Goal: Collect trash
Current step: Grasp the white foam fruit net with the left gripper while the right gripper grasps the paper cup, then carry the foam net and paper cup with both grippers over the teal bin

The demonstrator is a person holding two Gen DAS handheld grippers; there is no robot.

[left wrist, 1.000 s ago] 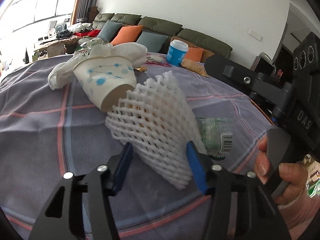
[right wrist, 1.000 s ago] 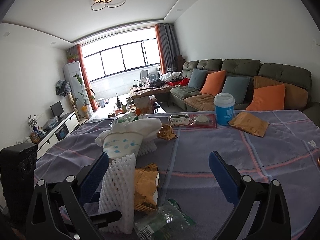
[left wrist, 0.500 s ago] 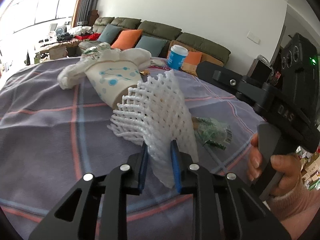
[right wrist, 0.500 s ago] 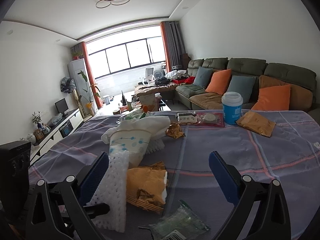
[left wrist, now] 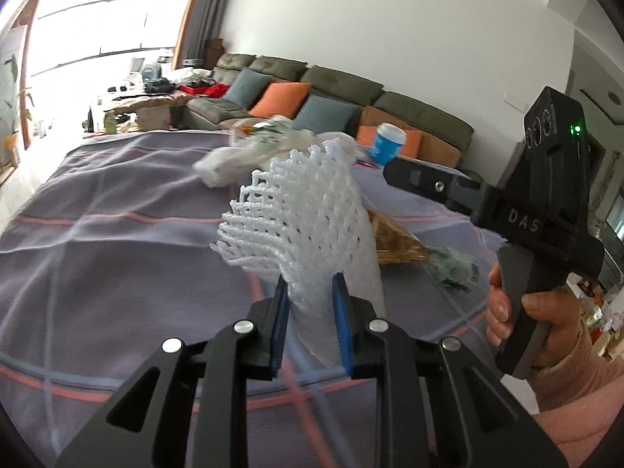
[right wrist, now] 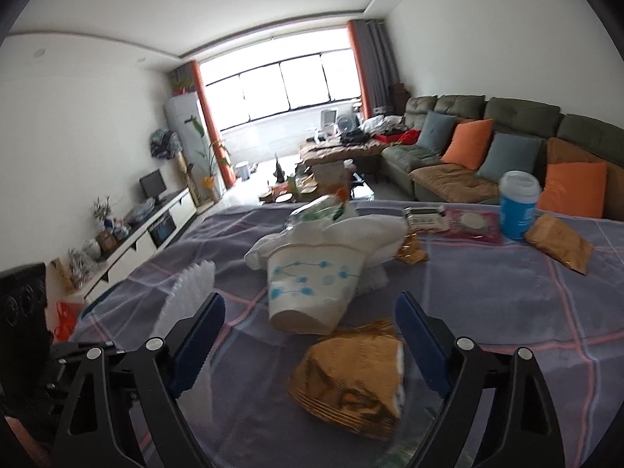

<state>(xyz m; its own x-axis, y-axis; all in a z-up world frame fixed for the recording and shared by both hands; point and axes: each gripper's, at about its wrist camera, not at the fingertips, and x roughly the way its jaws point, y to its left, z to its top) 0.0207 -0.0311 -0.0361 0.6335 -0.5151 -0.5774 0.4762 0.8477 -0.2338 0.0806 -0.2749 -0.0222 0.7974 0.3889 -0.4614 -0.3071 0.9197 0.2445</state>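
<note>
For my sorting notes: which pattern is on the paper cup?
White paper cup with light blue dots and thin lines, clearest in the right wrist view.

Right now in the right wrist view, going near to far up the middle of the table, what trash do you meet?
Gold snack wrapper → tipped paper cup → white plastic bag → green-printed wrapper.

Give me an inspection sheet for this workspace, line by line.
Surface: purple plaid tablecloth, rumpled.
Job's things: white foam net lifted; paper cup on its side; brown wrapper; green plastic wrapper.
Clutter: blue tub, brown packet.
Grippers: left gripper shut on the foam net; right gripper open over the brown wrapper.
Cables: nothing seen.
Surroundings: green sofa, orange cushions.
</note>
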